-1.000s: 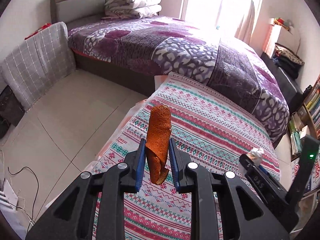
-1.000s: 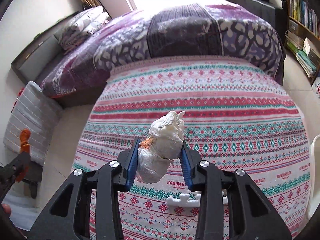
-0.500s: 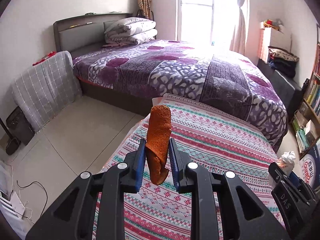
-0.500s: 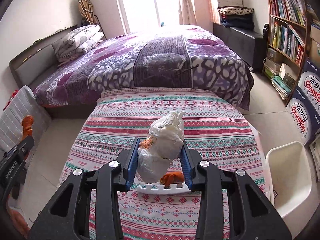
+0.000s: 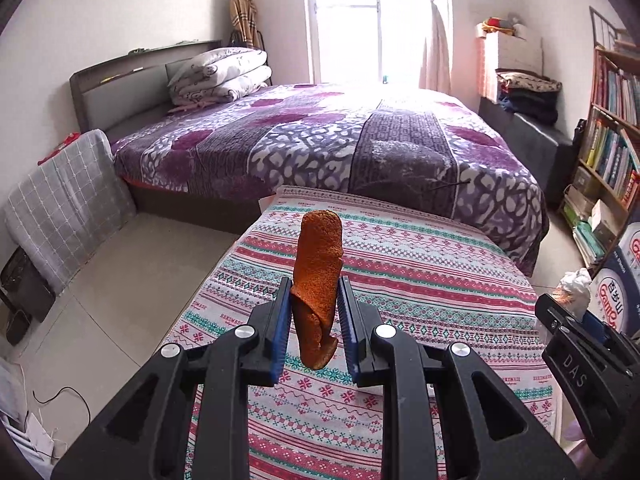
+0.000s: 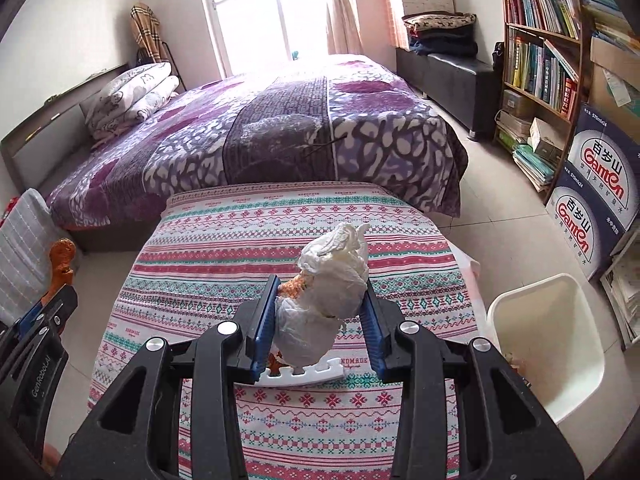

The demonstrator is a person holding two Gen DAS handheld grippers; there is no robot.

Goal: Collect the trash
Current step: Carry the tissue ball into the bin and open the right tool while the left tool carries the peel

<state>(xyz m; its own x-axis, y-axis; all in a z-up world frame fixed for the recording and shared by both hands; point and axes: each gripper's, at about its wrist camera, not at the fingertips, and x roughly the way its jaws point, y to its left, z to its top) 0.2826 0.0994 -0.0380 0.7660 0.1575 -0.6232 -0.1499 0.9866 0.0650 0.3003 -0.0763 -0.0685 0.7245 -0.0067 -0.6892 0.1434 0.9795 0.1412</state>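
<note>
Orange peel (image 5: 316,292) is pinched upright in my left gripper (image 5: 314,312), jaws closed snug on it, held up over the striped tablecloth (image 5: 420,272). My right gripper (image 6: 320,316) is clamped on a crumpled white tissue wad (image 6: 330,280) above a white toothed plastic strip (image 6: 304,376) on the cloth. White bin (image 6: 548,344) sits just beside the table, to my right.

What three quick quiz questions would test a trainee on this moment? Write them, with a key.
1. True or false: the left tool is empty.
2. What does the right tool hold: A) a book, B) a white crumpled wad, C) a pillow?
3. On which side of the patterned table does the white bin stand in the right wrist view?

Key: 1. False, it grips an orange peel. 2. B. 3. Right.
</note>
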